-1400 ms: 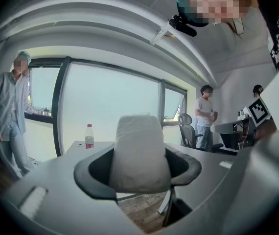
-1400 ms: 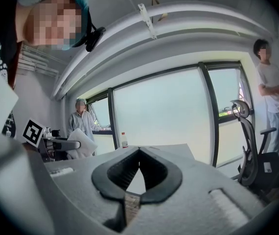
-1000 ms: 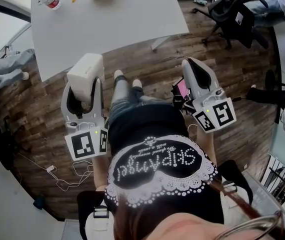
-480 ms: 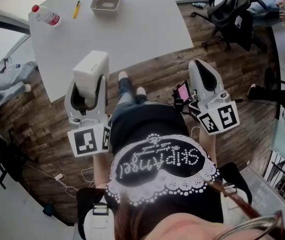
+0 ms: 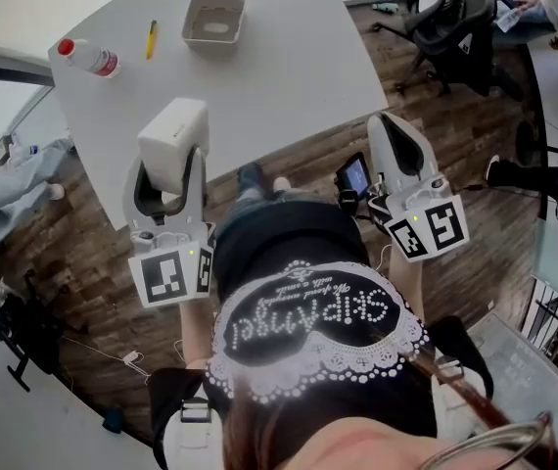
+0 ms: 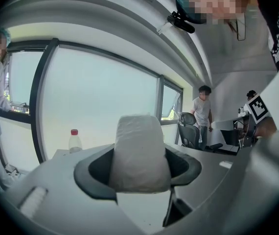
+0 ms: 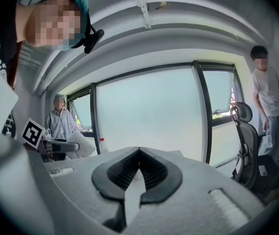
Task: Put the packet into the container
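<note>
The packet (image 5: 173, 130) is clamped upright in the jaws of the left hand-held gripper (image 5: 169, 164), up in the air by the near edge of the surface (image 5: 289, 57). The container (image 5: 194, 23) sits at the far side of that surface, well apart from the packet. The right hand-held gripper (image 5: 389, 135) has its jaws together on nothing. To my eye the pick-up is done. What's left is carrying the packet across, lowering it in and letting go.
</note>
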The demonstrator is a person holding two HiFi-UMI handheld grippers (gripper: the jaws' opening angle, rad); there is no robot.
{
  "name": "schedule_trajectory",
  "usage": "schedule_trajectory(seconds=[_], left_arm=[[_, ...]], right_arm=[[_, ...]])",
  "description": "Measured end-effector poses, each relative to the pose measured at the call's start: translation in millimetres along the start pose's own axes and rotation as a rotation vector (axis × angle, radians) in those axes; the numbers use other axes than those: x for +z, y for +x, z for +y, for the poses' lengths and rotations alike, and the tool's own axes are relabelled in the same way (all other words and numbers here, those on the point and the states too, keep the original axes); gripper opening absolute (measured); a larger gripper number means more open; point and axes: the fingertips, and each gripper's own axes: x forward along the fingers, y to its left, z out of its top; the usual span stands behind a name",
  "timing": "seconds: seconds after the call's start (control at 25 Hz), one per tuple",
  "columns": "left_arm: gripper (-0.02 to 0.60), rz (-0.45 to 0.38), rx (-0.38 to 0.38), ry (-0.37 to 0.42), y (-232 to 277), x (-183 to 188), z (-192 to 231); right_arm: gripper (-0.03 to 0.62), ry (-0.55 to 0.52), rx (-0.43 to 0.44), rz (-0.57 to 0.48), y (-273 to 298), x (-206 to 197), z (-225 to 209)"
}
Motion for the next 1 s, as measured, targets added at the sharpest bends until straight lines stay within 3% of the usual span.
schedule_trajectory(seconds=[0.52,1.0], left_arm=[[0.278,0.003,-0.039,-0.006,27.7,1.7,14.4],[0.278,0.011,0.038,-0.022,59.6,6.8,11.3]], right_arm=[[0.002,0.005,-0.018,0.018,28.2,-2.9,1.5],[0.002,-0.016,0.058,0.044,70.0,10.5,-33.0]])
